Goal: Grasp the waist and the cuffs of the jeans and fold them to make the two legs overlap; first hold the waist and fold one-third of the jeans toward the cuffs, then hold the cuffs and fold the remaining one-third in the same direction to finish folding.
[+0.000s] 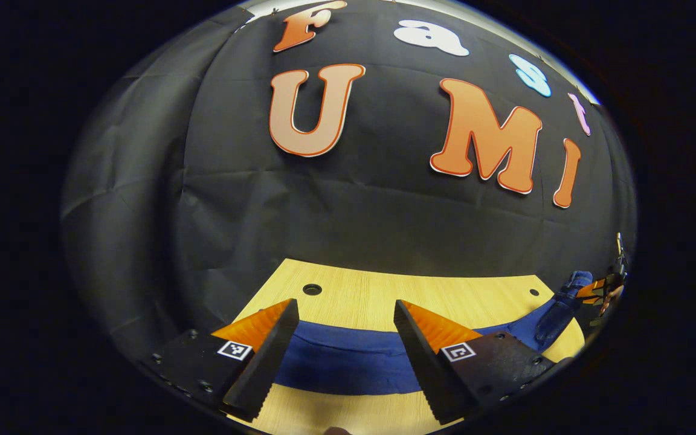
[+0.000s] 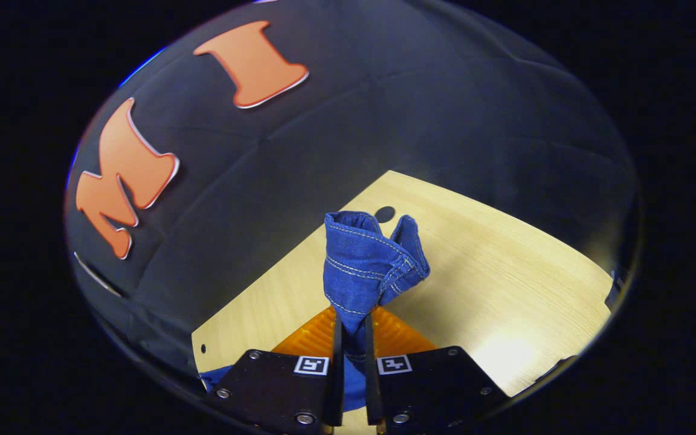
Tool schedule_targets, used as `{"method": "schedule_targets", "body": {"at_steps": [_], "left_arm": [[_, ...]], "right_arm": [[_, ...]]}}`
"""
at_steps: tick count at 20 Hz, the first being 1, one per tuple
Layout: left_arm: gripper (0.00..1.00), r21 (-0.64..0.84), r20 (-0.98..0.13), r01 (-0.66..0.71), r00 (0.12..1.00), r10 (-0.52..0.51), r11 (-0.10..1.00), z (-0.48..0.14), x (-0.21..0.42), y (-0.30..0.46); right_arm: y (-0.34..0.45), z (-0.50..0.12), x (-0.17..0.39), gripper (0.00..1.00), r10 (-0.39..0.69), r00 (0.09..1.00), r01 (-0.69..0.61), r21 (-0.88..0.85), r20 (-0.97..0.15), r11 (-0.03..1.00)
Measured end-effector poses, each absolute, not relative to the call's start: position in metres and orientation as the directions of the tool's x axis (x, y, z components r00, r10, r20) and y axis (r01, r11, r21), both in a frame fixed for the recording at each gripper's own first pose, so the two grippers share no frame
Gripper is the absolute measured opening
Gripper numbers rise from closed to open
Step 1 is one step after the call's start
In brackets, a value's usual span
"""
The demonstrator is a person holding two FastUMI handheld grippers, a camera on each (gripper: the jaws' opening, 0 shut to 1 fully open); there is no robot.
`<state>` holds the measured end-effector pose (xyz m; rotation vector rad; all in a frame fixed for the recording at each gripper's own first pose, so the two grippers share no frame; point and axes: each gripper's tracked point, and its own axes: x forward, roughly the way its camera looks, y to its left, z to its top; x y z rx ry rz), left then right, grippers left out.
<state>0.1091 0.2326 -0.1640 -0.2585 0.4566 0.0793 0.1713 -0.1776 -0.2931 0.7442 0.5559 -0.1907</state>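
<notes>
The jeans (image 1: 348,362) lie across the wooden table (image 1: 354,290), and the left gripper (image 1: 345,344) hangs just above them with its fingers spread wide, grasping nothing. The right gripper (image 2: 351,356) is clenched on a bunched hem end of the jeans (image 2: 372,260), lifted off the table with the stitched edge standing up past the fingertips. With one end raised and the other end unheld, I judge the cloth may drag across the table or slip from the narrow pinch, leaving the legs misaligned.
</notes>
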Motion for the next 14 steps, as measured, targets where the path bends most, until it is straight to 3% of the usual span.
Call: {"method": "schedule_targets", "body": {"at_steps": [14], "left_arm": [[0.98, -0.278, -0.474, -0.189, 0.880, 0.037, 0.942, -0.188, 0.083, 0.279]], "right_arm": [[-0.164, -0.288, 0.175, 0.15, 0.261, 0.863, 0.038, 0.570, -0.433, 0.821]]}}
